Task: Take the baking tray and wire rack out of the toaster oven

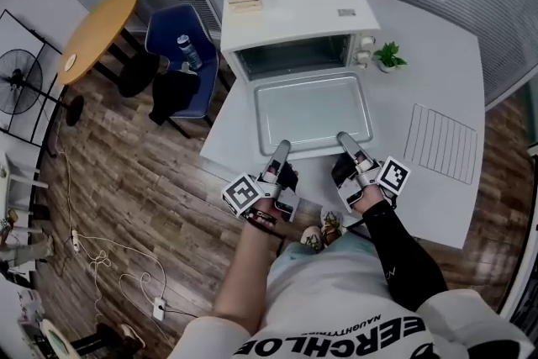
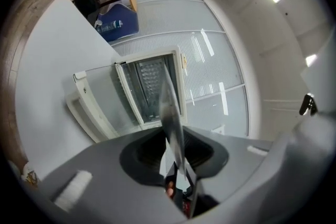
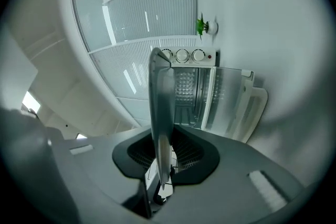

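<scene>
Head view: a white table [image 1: 437, 55] carries a toaster oven [image 1: 294, 17] with its door dropped open and a small plant [image 1: 388, 56] beside it. The baking tray [image 1: 313, 109] is out in front of the oven. The left gripper [image 1: 282, 149] and right gripper [image 1: 345, 139] each pinch its near rim. The wire rack [image 1: 441, 143] lies flat on the table to the right. Off the table's left edge, a wooden floor [image 1: 126, 181] holds a round table [image 1: 99, 29], a blue chair [image 1: 172, 34] and a fan [image 1: 17, 84].
</scene>
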Demonstrator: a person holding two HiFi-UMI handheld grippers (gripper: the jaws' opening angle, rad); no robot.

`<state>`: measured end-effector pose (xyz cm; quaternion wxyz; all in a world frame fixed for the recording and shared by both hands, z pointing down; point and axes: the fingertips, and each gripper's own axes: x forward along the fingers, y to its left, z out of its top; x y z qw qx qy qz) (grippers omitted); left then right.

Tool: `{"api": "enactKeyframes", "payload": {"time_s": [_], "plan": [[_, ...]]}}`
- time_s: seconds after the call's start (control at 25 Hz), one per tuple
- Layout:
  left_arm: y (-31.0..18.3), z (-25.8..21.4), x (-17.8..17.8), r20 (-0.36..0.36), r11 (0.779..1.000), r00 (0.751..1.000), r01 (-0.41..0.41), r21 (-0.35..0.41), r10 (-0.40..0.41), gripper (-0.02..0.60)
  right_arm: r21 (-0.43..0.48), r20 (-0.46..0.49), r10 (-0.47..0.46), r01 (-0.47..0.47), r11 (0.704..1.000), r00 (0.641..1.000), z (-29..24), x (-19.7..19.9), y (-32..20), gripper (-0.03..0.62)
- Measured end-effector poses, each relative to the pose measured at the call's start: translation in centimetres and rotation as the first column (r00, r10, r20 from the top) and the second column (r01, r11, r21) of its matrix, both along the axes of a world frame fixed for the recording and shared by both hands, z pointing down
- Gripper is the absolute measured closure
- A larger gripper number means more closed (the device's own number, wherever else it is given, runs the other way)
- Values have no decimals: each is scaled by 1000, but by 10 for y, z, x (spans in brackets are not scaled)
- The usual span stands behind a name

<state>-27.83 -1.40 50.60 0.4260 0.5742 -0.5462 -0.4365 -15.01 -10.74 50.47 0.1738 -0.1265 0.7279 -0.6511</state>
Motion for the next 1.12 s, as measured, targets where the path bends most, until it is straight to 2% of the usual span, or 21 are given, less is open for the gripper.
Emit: {"api": "enactKeyframes", "payload": {"time_s": [0.24,0.48,0.68,0.84,1.12], "plan": [[11,-20,26,15,994,994,-104,18,104,439,30,19,70,-70,997,997,-17,27,18,528],[9,-24,67,19,975,975,-220,37,219,439,82,13,150,-150,985,989,-25,72,28,525],[-3,-24,113,21,941,942,-334,42,334,437,90,8,239,-239,967,971,-26,120,31,523],[-15,-27,151,35,906,908,-419,56,417,439,96,-7,312,-310,946,950,-27,161,30,522],[-25,-26,214,57,857,858,-514,39,511,437,86,-2,395,-393,915,919,-23,229,33,520]]}}
